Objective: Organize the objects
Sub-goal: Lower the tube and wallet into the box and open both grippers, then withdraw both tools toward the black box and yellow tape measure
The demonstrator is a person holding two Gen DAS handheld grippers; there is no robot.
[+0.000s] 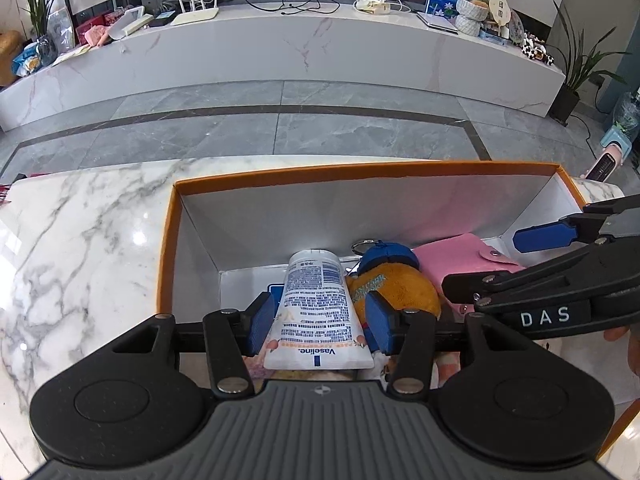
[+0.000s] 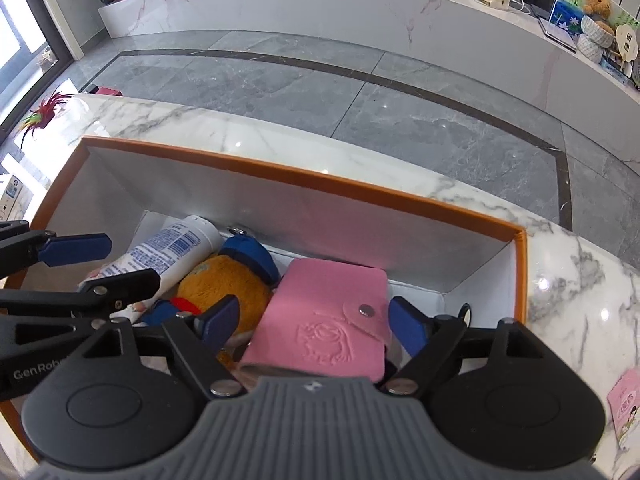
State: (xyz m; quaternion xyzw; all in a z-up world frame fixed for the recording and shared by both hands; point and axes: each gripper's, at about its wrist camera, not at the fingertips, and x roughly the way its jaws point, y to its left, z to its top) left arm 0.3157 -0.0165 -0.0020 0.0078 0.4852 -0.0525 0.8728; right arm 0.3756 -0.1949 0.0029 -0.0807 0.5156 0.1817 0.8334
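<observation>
An orange-rimmed box with white inner walls stands on the marble counter. Inside it lie a white Vaseline tube, an orange plush toy with a blue cap and a pink snap wallet. My left gripper reaches into the box and is open, its blue pads flanking the tube's lower half with a thin gap on each side. My right gripper is open around the wallet, its left pad clearly apart from it. The plush toy lies between the tube and the wallet.
The marble counter runs left of the box; its far edge drops to a grey tiled floor. A pink card lies on the counter right of the box. A red-green feather ornament sits at far left.
</observation>
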